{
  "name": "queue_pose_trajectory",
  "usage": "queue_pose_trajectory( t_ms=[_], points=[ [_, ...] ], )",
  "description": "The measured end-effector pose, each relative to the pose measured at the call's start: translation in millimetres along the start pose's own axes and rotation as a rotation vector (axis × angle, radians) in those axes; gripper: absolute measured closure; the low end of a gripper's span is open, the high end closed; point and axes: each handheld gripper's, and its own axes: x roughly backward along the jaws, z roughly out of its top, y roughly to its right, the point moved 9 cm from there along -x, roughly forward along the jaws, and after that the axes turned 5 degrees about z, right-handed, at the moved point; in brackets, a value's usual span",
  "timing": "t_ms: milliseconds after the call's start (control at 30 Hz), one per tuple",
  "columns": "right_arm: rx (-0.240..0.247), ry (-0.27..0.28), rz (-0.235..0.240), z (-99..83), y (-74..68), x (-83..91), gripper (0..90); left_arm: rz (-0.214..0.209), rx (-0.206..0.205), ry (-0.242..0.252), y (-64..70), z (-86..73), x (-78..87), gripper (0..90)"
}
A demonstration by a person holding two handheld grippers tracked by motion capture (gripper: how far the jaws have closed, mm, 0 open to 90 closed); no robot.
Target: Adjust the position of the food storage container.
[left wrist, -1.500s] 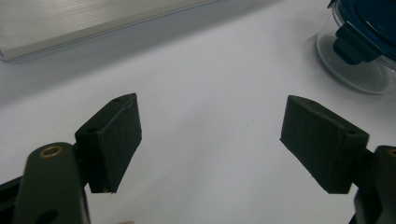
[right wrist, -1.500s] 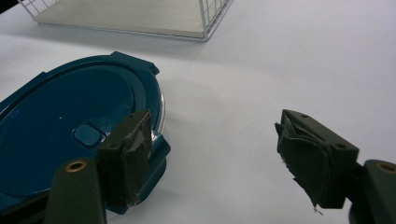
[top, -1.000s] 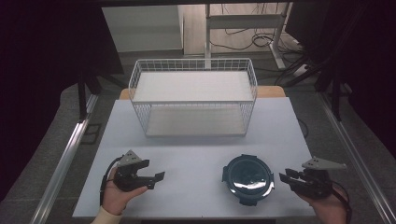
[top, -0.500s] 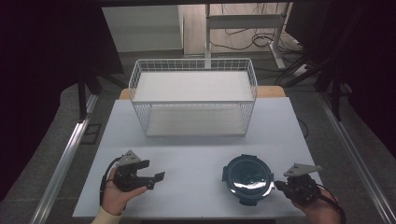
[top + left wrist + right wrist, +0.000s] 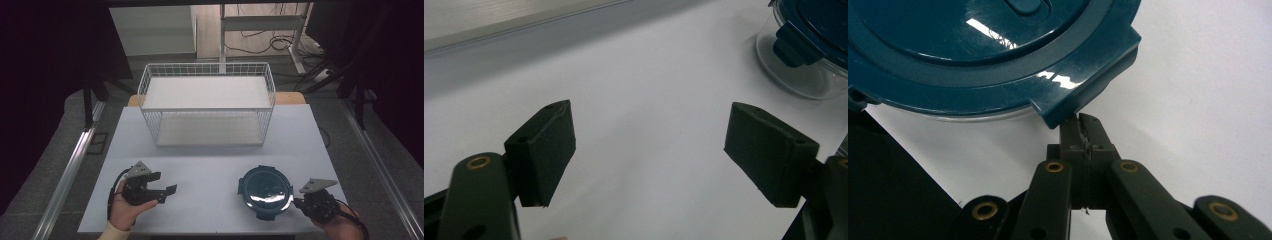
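Observation:
A round glass container with a dark teal clip-on lid point(image 5: 265, 191) stands on the white table point(image 5: 210, 165), front right. My right gripper point(image 5: 298, 202) is at its right edge, jaws pressed together. In the right gripper view the shut tips point(image 5: 1082, 126) sit just under a side latch point(image 5: 1088, 75) of the lid point(image 5: 978, 50), touching or nearly so. My left gripper point(image 5: 167, 194) rests in a hand at the front left, open and pointing right toward the container. Its jaws point(image 5: 649, 150) stand wide with bare table between them, and the container point(image 5: 809, 45) is farther off.
A white wire basket point(image 5: 207, 67) with a shelf inside stands at the back middle of the table. Beyond the table are a metal rail at the left, floor cables and dark stands.
My right gripper has moved left and forward, up to the container's right edge. The left gripper has stayed where it was, open.

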Motion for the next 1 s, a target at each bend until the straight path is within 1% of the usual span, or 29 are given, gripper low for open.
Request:
queue_pose_trajectory(
  t_ms=[233,300,500,600,633,700,767,833,867,933,1000],
  points=[
    [-0.011,0.012,0.012,3.7,-2.0,-0.9,89.7,0.000,0.001,-0.004,0.2,-0.4,-1.2,19.8],
    [-0.005,0.016,0.023,7.9,-5.9,-3.0,89.7,0.001,0.003,-0.005,0.0,-0.7,-1.8,19.8],
    [0.008,0.027,0.020,16.4,-10.6,-7.1,89.7,0.002,0.005,-0.007,-0.4,-1.0,-2.1,19.8],
    [0.007,0.042,0.018,23.5,-13.4,-9.8,89.7,0.002,0.006,-0.008,-0.6,-1.1,-2.1,19.9],
    [0.015,0.038,0.019,27.3,-15.8,-12.2,89.7,0.003,0.006,-0.009,-0.8,-1.1,-2.3,19.9],
    [0.022,0.038,0.018,29.4,-16.6,-13.5,89.7,0.004,0.007,-0.010,-0.9,-1.3,-2.6,19.9],
    [0.021,0.042,0.010,36.5,-18.3,-16.3,89.7,0.004,0.010,-0.012,-1.1,-1.6,-3.0,19.9],
    [0.022,0.044,0.008,38.3,-18.5,-16.8,89.7,0.004,0.009,-0.012,-1.1,-1.7,-3.0,19.9],
    [0.026,0.047,0.009,42.6,-19.9,-18.8,89.7,0.004,0.011,-0.011,-1.4,-1.6,-2.7,19.9],
    [0.027,0.046,0.010,43.7,-20.6,-19.9,89.7,0.005,0.012,-0.011,-1.6,-1.6,-2.5,19.9],
    [0.038,0.039,0.010,45.9,-22.0,-23.6,89.7,0.005,0.014,-0.011,-2.3,-1.6,-2.4,19.9]
  ],
)
